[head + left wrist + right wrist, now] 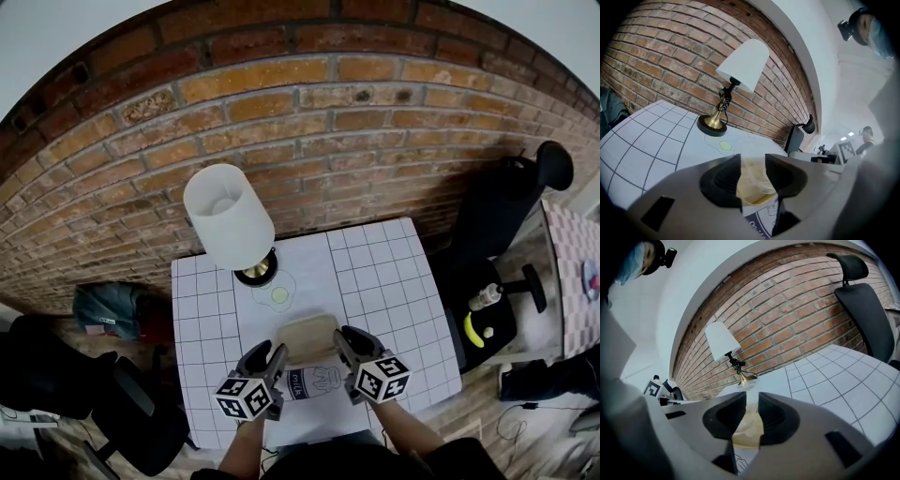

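Observation:
A clear plastic bag with something flat and tan inside (307,337) lies on the white gridded tabletop (384,272), partly over a printed sheet (317,381). My left gripper (272,354) pinches the bag's left edge. In the left gripper view the crinkled plastic (754,180) sits between the nearly closed left gripper (753,161) jaws. My right gripper (345,339) grips the bag's right edge. The right gripper view shows the bag (746,430) held in the narrow gap of the right gripper (752,401).
A lamp with a white shade (228,214) and brass base (255,271) stands at the table's back, with a yellow-green spot (279,295) in front of it. A brick wall (309,122) runs behind. At right are a black office chair (506,206), a bottle (485,297) and a banana (473,330).

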